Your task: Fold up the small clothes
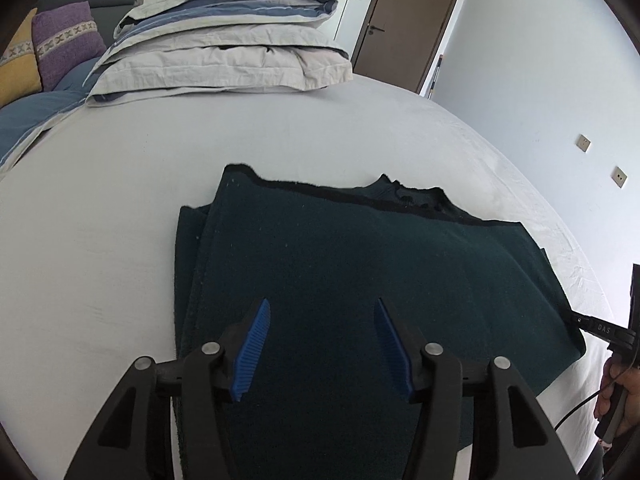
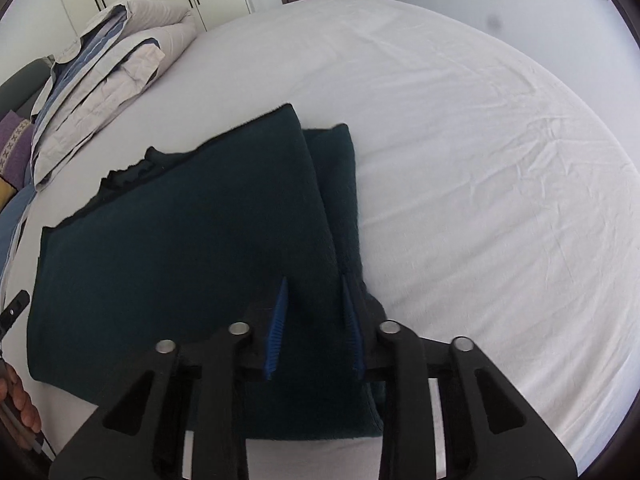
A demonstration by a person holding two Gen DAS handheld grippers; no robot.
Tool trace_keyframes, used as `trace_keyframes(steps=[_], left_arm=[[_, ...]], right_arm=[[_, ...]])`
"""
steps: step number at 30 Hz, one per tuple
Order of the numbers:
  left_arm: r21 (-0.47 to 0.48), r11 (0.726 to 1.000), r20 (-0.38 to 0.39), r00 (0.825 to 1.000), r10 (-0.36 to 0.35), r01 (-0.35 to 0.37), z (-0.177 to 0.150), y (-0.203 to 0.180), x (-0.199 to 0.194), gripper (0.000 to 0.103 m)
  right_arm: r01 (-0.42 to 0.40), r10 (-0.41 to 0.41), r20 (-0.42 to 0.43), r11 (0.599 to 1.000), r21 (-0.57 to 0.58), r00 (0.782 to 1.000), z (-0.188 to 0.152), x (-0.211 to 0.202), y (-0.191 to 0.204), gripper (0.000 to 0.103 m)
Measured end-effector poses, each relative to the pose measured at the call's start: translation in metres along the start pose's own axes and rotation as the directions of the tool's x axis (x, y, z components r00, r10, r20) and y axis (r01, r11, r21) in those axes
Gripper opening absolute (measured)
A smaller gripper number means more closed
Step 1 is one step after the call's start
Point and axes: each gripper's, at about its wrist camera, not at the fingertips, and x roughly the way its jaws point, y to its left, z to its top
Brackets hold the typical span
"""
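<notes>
One "DAS" label on right tongs [image 1: 576, 317]

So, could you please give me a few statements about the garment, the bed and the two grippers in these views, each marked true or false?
1. The dark green garment lies folded on the white bed sheet. True.
2. The left gripper is clamped on the garment. False: its blue pads stand apart above the cloth, holding nothing.
3. A stack of folded bedding sits at the far side of the bed. True.
4. The door stands wide open. False: it is closed.
5. The right gripper hangs over bare sheet. False: it is over the garment's edge.
</notes>
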Motion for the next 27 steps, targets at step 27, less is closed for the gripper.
trace_keyframes(steps=[27], left_arm=[[0.031,0.997,0.034,0.997,0.063,-0.064,0.067,-0.004,0.050,0.058]], right_arm=[[-0.614,0.617,0.023,0.778,0.131,0.787,0.063,0.041,0.108,0.040]])
